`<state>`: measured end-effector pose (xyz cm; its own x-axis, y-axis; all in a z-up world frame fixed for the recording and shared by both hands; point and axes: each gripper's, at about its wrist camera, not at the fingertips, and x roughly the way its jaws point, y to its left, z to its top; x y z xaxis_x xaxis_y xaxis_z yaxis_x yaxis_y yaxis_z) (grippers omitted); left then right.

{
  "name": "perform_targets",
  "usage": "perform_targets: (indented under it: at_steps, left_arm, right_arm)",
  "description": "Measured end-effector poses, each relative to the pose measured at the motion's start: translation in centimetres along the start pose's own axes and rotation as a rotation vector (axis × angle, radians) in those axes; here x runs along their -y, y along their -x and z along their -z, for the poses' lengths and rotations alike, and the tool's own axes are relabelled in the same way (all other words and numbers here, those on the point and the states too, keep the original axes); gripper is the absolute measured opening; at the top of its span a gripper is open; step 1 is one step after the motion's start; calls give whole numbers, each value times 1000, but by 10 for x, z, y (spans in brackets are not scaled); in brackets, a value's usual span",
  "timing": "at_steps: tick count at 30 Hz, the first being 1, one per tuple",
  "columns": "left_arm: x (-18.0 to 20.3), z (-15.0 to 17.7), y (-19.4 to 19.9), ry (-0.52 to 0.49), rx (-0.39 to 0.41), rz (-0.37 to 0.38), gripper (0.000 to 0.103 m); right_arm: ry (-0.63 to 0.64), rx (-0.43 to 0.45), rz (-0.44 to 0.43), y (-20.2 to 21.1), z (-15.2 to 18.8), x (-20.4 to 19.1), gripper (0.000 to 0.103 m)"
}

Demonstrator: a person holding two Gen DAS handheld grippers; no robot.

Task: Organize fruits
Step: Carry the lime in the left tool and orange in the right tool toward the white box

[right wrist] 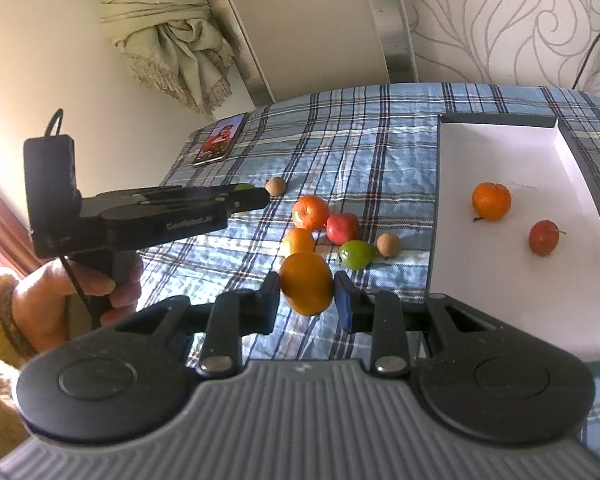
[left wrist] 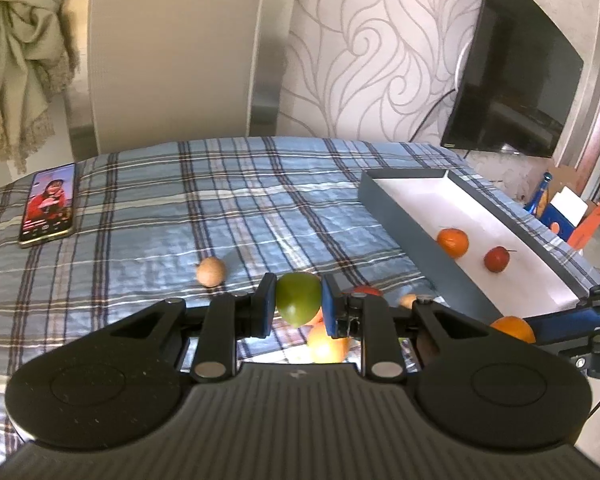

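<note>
Phone [left wrist: 48,205], lit screen up, far left on the plaid-covered bed [left wrist: 148,216]; screen text too small to read. Tan round fruit [left wrist: 211,271], loose on the cover, apart from the rest. Left tool [left wrist: 299,300], clamped on a green fruit [left wrist: 298,298], pads pressing its two sides, fruit clear of the cover; seen side-on in the right view, its body carries pale lettering, blurred, not legible. Loose pile on the cover: orange [right wrist: 310,212], red fruit [right wrist: 342,228], second orange [right wrist: 298,241], green fruit on the cover [right wrist: 355,255], second tan fruit [right wrist: 388,245], all close together, some touching. Right tool [right wrist: 307,294], clamped on an orange fruit [right wrist: 306,283], held above the cover just left of the box. Box [right wrist: 496,121], dark walls, white floor, far right; holds one orange [right wrist: 491,201] and one small red fruit [right wrist: 544,237], well apart. Handling, judged: fruits small, light, round, smooth-skinned, likely to roll and to slip from flat pads; take each across its widest middle, with gentle pressure, since ripe skin may bruise. No brand or label readable on box or fruit.
</note>
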<state>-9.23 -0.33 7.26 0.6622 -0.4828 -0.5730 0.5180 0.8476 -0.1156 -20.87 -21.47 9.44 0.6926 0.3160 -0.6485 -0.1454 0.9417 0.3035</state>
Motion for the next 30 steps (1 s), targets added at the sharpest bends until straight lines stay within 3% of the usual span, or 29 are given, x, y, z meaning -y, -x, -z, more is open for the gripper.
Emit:
perform_targets:
  at_steps: [13, 30]
  left_arm:
    - [19, -7, -8, -48, 4, 68, 27]
    - [-11, -3, 16, 11, 45, -16, 27]
  right_arm:
    - [-42, 36, 46, 16, 10, 5, 32]
    - [36, 6, -10, -3, -5, -17, 32]
